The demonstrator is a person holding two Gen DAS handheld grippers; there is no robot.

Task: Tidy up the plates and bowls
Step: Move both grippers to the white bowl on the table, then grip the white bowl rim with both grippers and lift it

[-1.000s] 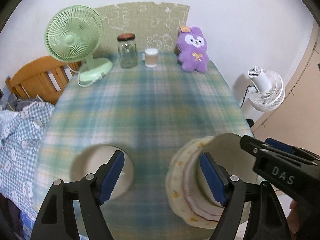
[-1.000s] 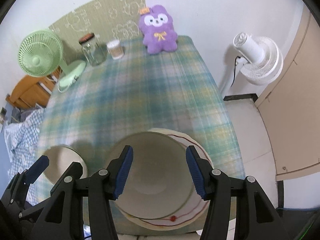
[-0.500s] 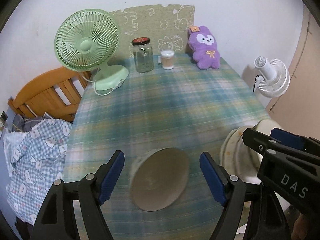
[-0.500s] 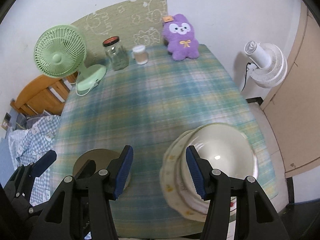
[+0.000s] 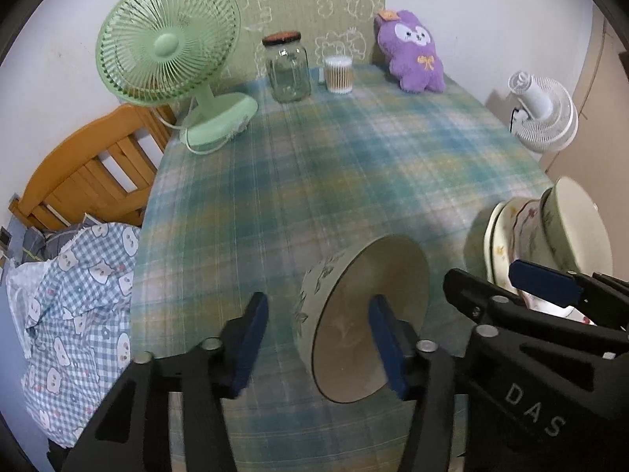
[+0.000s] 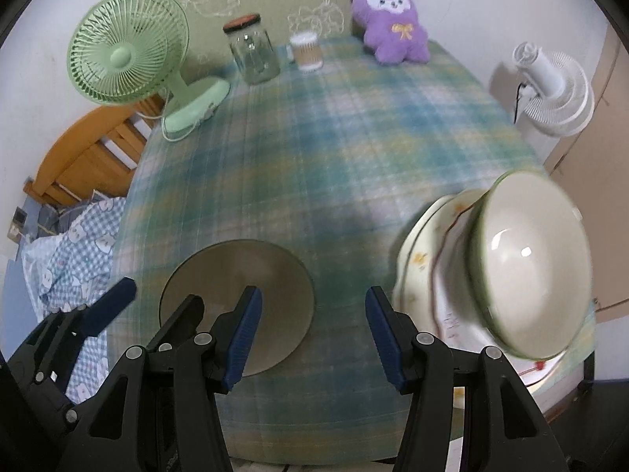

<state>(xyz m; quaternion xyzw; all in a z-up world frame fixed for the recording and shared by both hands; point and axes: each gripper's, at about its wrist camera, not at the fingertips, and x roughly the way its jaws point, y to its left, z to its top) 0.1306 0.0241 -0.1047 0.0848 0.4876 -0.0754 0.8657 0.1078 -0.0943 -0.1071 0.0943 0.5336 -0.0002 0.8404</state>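
A beige bowl with a leaf pattern (image 5: pixel 365 314) sits on the plaid table near the front edge; it also shows in the right wrist view (image 6: pixel 240 299). My left gripper (image 5: pixel 316 336) is open and straddles the bowl's left wall, one pad outside and one pad inside the bowl. At the right, a second bowl (image 6: pixel 530 263) sits in a stack of cream plates (image 6: pixel 424 259), also seen in the left wrist view (image 5: pixel 507 236). My right gripper (image 6: pixel 310 334) is open and empty, low over the table between the loose bowl and the stack.
At the table's far side stand a green desk fan (image 5: pixel 169 63), a glass jar (image 5: pixel 287 67), a small cup of cotton swabs (image 5: pixel 338 74) and a purple plush toy (image 5: pixel 412 51). A wooden bed frame (image 5: pixel 86 173) is left; a white floor fan (image 5: pixel 542 118) is right.
Both grippers have shifted left and lower. My left gripper has come down around the loose bowl's wall. The right gripper has moved off the stacked bowl, which now lies to its right.
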